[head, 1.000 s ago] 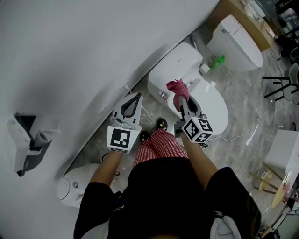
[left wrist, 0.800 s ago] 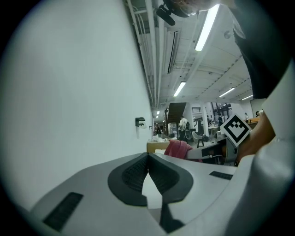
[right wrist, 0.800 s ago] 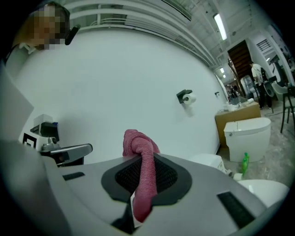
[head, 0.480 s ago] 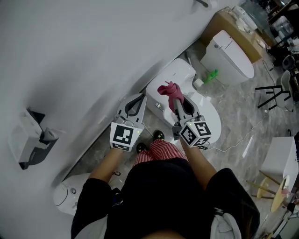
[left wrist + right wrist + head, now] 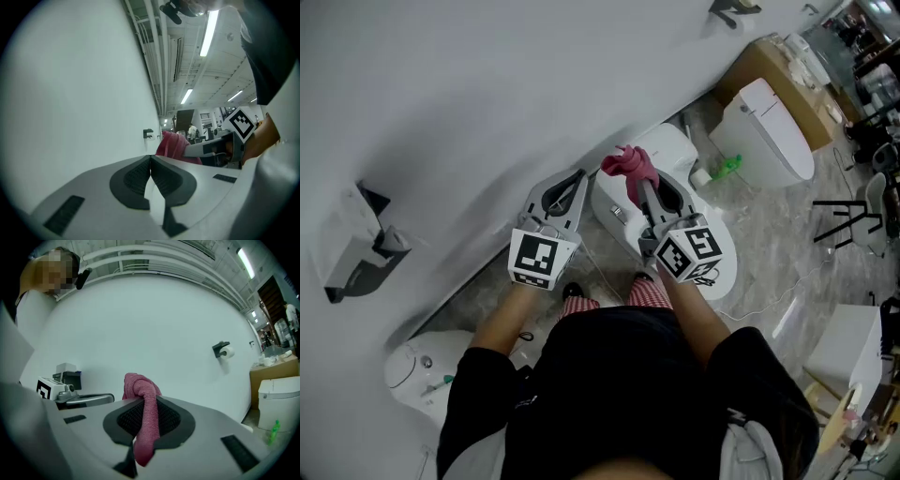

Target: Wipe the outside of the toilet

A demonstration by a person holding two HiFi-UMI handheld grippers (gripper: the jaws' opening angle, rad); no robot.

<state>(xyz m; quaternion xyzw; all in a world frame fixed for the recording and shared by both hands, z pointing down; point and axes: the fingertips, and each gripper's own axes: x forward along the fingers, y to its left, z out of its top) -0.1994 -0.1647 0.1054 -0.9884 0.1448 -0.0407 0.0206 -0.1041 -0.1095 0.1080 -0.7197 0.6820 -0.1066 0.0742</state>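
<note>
A white toilet (image 5: 675, 155) stands against the white wall, its tank at the wall and its seat lid toward me. My right gripper (image 5: 635, 182) is shut on a pink cloth (image 5: 628, 163), held up in the air over the tank, near the wall. The pink cloth (image 5: 141, 399) hangs bunched between the jaws in the right gripper view. My left gripper (image 5: 579, 174) is shut with nothing in it, raised beside the toilet's left side. In the left gripper view the shut left gripper (image 5: 150, 158) points along the wall, with the pink cloth (image 5: 174, 146) just past it.
A second white toilet (image 5: 769, 122) stands further right beside a brown box (image 5: 787, 80); a green bottle (image 5: 727, 168) sits on the floor between the toilets. Another toilet (image 5: 417, 370) is at lower left. A paper holder (image 5: 358, 246) hangs on the wall. My legs stand close to the bowl.
Both grippers have risen and moved toward the wall; the pink cloth went from over the seat to above the tank. My view shifted, and my feet moved back.
</note>
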